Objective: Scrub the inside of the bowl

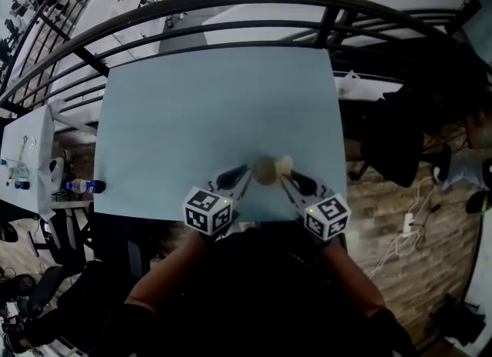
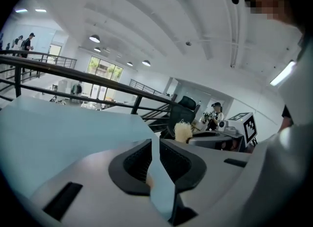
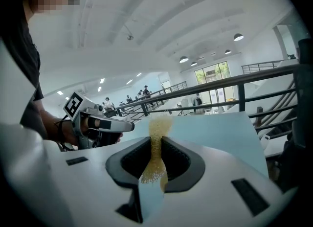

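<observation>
**Barely legible: one bowl, one scrubber, two hand-held grippers**

Only the head view shows the small round tan-brown bowl (image 1: 264, 171). It appears there as a blurred disc near the front edge of the light blue counter (image 1: 207, 109), and its inside cannot be made out. Just to its right, touching or overlapping it, is the pale straw-coloured fibrous scrubber (image 1: 285, 165) (image 3: 157, 130).

The left hand-held gripper (image 1: 246, 171) (image 2: 152, 165) reaches the bowl's left rim. In the left gripper view its dark jaws stand almost together with a thin tan sliver nipped between them. That is all this view shows of the bowl, so the grasp on the rim is a reading from both views. In the same view the scrubber's tuft (image 2: 183, 132) shows further off, by the tip of the other gripper.

The right hand-held gripper (image 1: 284, 180) (image 3: 157, 160) is clenched on the scrubber. The coarse yellow strip fills the gap between the jaws and rises above them, and its lower end is lost behind the jaw bodies.

By count there is one bowl, one scrubber and one counter. There are two grippers, each with one black-and-white marker cube (image 1: 207, 211) (image 1: 328, 217). The person's forearms (image 1: 165, 282) are cut off by the lower frame edge. A dark metal railing (image 1: 231, 5) curves behind the counter, and the distant figures beyond it are too small to describe.
</observation>
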Tool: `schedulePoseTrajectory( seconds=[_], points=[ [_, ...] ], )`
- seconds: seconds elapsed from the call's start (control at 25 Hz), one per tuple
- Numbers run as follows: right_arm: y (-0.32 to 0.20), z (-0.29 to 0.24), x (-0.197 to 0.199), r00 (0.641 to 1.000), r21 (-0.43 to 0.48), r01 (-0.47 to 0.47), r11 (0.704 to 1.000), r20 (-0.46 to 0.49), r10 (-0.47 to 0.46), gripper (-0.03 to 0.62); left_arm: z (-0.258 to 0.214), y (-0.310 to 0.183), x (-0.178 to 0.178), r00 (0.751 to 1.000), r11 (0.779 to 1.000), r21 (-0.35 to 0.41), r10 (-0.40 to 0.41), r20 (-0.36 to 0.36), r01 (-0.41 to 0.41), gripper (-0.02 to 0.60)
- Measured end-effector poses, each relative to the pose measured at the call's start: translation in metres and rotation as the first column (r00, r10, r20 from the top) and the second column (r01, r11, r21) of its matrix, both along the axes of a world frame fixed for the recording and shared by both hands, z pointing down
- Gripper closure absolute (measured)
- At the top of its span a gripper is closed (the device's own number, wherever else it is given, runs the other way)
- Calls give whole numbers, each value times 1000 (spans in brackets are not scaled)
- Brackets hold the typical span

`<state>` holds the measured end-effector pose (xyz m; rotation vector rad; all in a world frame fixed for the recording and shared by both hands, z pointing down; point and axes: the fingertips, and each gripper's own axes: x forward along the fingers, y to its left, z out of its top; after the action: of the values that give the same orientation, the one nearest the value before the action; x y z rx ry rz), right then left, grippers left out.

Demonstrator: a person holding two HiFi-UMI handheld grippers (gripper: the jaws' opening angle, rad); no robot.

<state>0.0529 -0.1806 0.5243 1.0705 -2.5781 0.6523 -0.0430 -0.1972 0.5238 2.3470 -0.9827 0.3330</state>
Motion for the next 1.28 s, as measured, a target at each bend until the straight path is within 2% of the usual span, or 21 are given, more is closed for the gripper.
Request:
schedulePoseTrajectory(
  seconds=[0.16,0.32,0.52,0.76,0.96,1.28],
  points=[
    [-11,24,5,1000,-43,19,999,-23,-20,525,35,-13,10,1000,997,-72,-9,20,11,525],
    [-15,47,2,996,-90,78,993,-42,-82,525,81,-21,16,997,986,-163,-23,69,34,506],
    [-37,73,18,992,-146,91,985,-74,-102,525,144,-37,21,990,956,-287,-16,138,55,499],
    [-48,92,30,992,-195,83,977,-82,-101,525,199,-34,25,985,911,-406,3,174,69,499],
    [-50,102,34,989,-219,101,971,-86,-122,525,226,-35,21,974,880,-456,-27,224,129,499],
    [-55,109,38,987,-240,122,963,-78,-144,525,254,-35,20,960,853,-500,-7,280,152,499]
  ],
)
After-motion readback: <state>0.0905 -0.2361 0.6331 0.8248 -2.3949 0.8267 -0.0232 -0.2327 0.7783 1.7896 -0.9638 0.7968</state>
